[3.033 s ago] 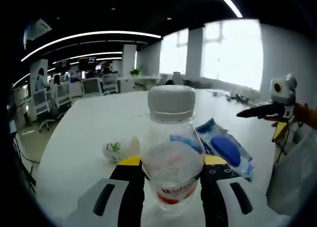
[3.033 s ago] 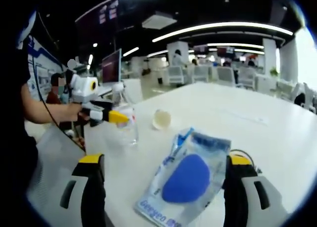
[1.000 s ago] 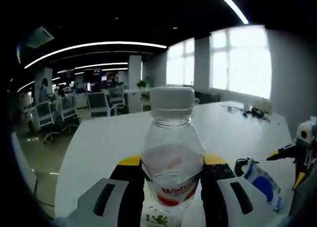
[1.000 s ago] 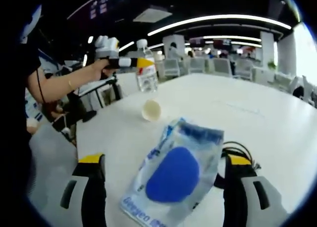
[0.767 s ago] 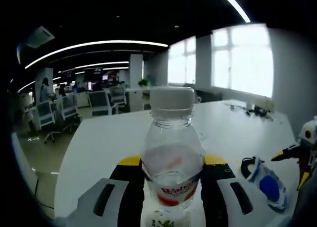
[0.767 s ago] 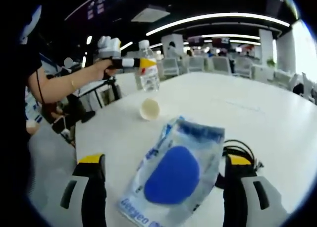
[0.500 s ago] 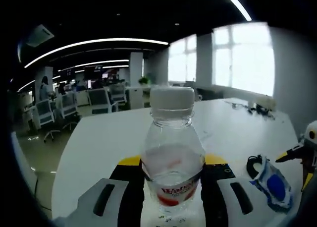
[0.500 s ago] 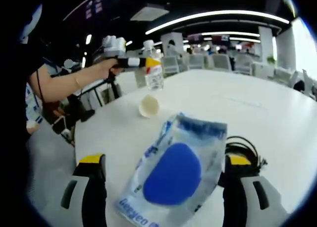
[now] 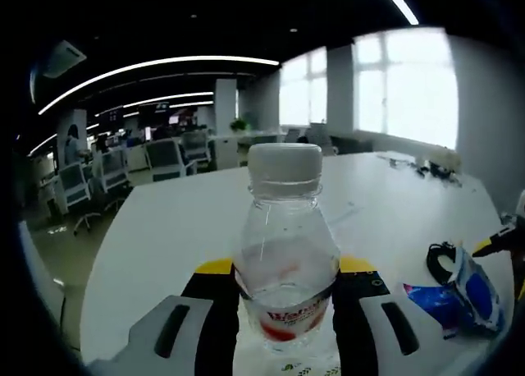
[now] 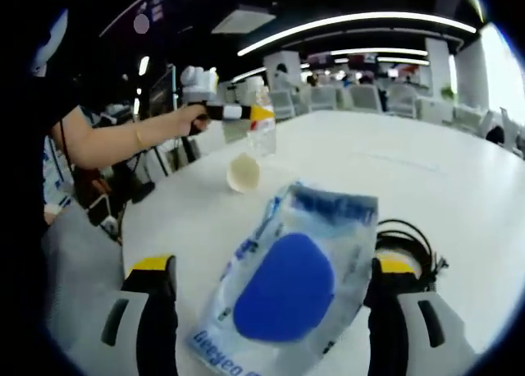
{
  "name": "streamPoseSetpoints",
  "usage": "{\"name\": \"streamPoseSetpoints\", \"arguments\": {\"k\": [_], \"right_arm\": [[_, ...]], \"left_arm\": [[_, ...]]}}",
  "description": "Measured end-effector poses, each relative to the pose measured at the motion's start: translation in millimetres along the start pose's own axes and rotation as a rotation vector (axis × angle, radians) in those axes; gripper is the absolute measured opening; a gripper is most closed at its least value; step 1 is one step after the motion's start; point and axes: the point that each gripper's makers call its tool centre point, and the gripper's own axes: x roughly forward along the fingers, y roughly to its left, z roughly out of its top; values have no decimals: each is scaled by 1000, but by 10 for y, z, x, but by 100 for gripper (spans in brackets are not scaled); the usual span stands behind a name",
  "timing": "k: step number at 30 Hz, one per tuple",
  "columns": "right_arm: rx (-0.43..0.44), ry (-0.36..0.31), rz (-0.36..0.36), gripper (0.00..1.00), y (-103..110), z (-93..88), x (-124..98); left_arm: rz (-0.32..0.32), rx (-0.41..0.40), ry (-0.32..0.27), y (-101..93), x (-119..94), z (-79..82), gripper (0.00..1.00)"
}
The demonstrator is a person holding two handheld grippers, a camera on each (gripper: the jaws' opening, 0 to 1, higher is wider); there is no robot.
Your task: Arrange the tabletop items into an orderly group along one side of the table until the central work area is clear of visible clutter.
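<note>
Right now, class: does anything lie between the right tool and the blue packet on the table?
Nothing visible does. The blue packet already lies between the open jaws of the right tool; the black cable sits beside it, not in the way.

A clear water bottle [image 9: 285,253] with a white cap [image 9: 285,163] and a red label is held upright between the two jaws of the left gripper [image 9: 285,310], which are pressed against its sides. Behind it a white table [image 9: 164,228] is seen. At the right edge a plastic packet [image 9: 459,298] with a blue item lies beside a black cable [image 9: 436,259]. A yellow jaw tip of the right gripper [image 9: 495,245] is seen there.
</note>
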Motion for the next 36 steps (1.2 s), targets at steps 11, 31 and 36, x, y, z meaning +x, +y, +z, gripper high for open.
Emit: {"name": "streamPoseSetpoints", "arguments": {"k": [11,31,36], "right_arm": [[5,5,-24,96,-51,-32,-37],[3,28,-39,96,-94,-131,-98],[9,24,-32,96,-71,-136,-92]], "left_arm": [[-4,-43,-7,-27,130,-152,42],[7,-41,-22,9,179,-305,42],[2,-13,-18,-102,138,-298,43]]}}
